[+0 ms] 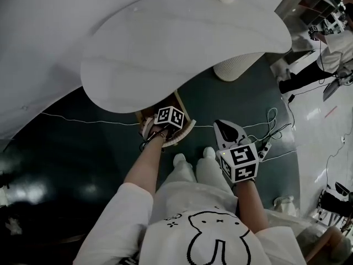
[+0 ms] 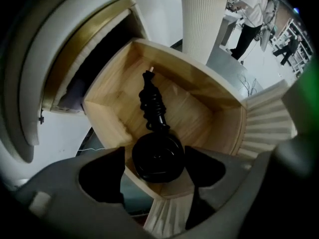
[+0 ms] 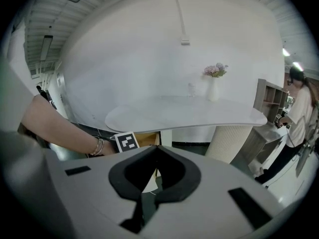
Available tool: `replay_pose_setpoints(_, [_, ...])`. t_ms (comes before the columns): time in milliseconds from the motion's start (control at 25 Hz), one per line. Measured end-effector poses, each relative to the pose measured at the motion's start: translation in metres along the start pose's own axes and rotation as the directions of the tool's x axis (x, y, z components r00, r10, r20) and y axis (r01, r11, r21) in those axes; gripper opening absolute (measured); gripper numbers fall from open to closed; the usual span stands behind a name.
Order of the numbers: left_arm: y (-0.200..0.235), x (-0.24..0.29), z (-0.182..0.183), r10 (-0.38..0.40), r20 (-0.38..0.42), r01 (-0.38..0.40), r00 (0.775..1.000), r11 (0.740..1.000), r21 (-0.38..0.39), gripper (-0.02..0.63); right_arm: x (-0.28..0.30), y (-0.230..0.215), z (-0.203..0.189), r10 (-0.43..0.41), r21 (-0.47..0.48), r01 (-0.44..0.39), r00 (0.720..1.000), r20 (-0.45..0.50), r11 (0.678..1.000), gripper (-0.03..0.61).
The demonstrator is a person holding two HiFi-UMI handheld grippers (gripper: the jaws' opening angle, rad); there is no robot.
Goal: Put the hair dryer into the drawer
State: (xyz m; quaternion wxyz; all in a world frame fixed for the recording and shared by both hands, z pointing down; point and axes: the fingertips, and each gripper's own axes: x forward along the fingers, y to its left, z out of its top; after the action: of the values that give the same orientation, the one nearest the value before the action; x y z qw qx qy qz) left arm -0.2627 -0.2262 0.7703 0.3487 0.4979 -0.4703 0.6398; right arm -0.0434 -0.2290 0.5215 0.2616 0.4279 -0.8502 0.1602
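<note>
Right gripper [image 1: 226, 128] low right of centre in head view, jaws pressed together, gripping nothing. Left gripper [image 2: 154, 158] at frame centre, under edge of white table [image 1: 182, 37]. Its 2 jaws clamp black hair dryer [image 2: 157, 161], held over near corner of open wooden drawer [image 2: 112, 113]. Coiled cord [image 2: 152, 103] trails across drawer floor toward upper centre.

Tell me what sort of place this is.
Probably a mock room in a lab or studio: a white table with a flower vase, loose cables across the floor, and another person working at shelving nearby.
</note>
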Motion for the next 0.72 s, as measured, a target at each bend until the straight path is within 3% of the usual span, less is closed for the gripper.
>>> replay_pose_setpoints(560, [0.009,-0.07,-0.003,0.026,0.085,-0.01,0.996,0.984,-0.176,0.362,-0.019,-0.033,0.071,0.098,-0.09,-0.088,0.99,0.104,0.992,0.002])
replay_pose_setpoints(720, [0.02,-0.091,-0.003,0.069,0.142,-0.037,0.987,0.976,-0.216,0.362,-0.022,-0.035,0.088,0.114,-0.099,-0.1,0.984,0.139,0.99,0.002])
